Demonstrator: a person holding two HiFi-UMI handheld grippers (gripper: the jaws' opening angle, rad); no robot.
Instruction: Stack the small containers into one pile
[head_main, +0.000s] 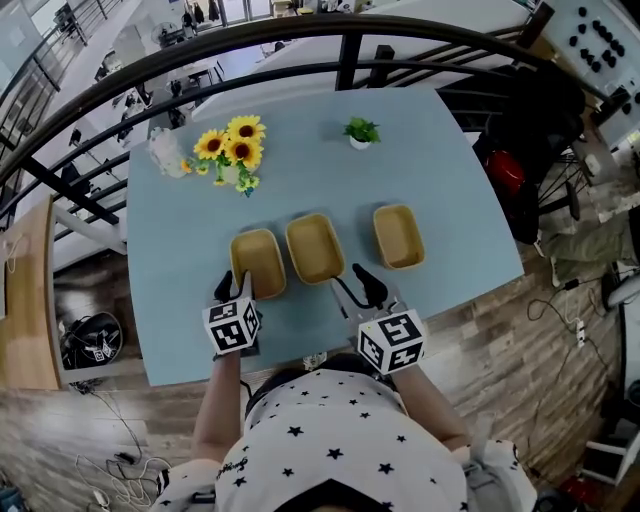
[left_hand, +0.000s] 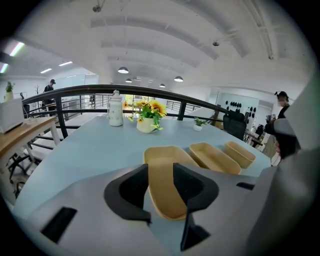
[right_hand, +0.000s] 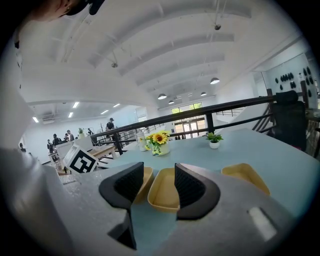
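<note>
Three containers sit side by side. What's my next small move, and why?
Probably ease the left gripper closer to the near end of the left container before closing: its jaws stand open, that end shows between them, and nothing is stacked yet.

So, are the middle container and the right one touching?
Apart. The head view shows bare table between the middle container and the right container.

The head view looks steeply down from above the near edge of the desk (head_main: 180, 250). Both gripper views sit low there, facing the far railing (right_hand: 210, 122), close to the three containers (right_hand: 162, 192); all views share these and the sunflowers (head_main: 232, 145).
</note>
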